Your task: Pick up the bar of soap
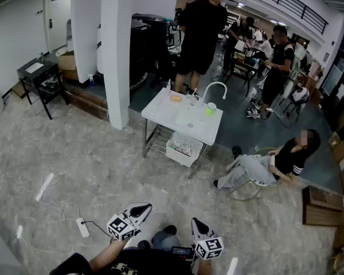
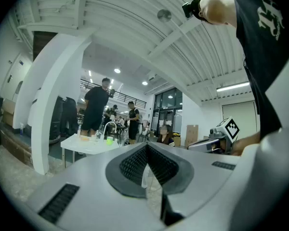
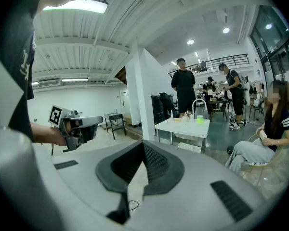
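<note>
Bar of soap [image 1: 176, 98] sits on the white sink table [image 1: 160, 112] far ahead, well apart from my left gripper [image 1: 142, 209] and right gripper [image 1: 197, 223], both with jaws closed on nothing.

the bar of soap [image 1: 176, 98] lies on the white sink stand [image 1: 186, 123], far from left gripper [image 1: 140, 211] and right gripper [image 1: 198, 225].

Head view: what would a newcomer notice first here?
The white sink table stands mid-room beside a white pillar, with a curved faucet, a green cup and a small orange bar of soap on top. A person in black stands right behind it; a seated person is at its right. The left gripper and right gripper, both shut and empty, show at the bottom edge, far from the table.
</note>
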`<state>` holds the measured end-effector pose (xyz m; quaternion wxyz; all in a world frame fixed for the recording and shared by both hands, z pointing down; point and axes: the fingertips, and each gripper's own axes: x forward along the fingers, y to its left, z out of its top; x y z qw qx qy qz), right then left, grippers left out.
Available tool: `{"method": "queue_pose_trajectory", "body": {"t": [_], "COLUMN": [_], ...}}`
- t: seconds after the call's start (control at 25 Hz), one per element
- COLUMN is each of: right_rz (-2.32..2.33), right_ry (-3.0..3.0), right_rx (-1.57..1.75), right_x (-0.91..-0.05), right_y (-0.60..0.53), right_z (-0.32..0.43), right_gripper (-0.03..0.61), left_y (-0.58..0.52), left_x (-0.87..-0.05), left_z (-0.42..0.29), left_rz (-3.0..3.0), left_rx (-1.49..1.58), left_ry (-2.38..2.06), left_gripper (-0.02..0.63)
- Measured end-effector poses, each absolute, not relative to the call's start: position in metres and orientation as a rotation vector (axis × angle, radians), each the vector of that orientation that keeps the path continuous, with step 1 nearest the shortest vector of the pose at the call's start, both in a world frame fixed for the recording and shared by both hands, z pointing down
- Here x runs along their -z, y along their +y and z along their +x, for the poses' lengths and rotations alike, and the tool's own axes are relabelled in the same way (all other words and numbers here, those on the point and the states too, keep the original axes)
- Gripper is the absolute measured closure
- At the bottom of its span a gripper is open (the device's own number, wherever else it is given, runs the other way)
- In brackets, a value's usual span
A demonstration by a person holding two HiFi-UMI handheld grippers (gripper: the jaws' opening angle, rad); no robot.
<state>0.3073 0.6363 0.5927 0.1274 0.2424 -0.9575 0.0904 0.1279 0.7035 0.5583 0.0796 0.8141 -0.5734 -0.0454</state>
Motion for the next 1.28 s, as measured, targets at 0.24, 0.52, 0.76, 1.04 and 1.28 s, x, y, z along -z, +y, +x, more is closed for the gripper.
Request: {"method": "queue_pose_trajectory", "body": {"t": [0.24, 0.52, 0.76, 1.04, 1.28], "right_rz": [0.707, 0.704, 0.721, 0.733, 0.738], "right_ry": [-2.794, -2.777, -2.781, -2.794, -2.808], "right_rx": [-0.26, -0.304, -0.308, -0.309, -0.307], "right_x": [-0.594, -0.605, -0.605, -0.608, -0.595], "right_y": [0.628, 0.61, 0.578, 0.513, 0.443], "right_z": [0.309, 0.304, 0.3, 0.285, 0.273], "right_gripper": [0.571, 0.571, 0.571, 0.571, 0.571], "left_y": [0.696, 0.677, 0.646, 0.588, 0.52], "left_x": [-0.56, -0.569, -0.569, -0.575, -0.566], "left_z": [0.128, 0.119, 0.111, 0.09, 0.066], "left_rz": [2.468, 2.434, 2.427, 2.4, 2.372], "left_rx": [0.137, 0.126, 0.121, 0.117, 0.087], "left_ry": [-1.74, -1.731, -1.73, -1.75, -1.773], "left_gripper": [0.606, 0.606, 0.606, 0.606, 0.606]}}
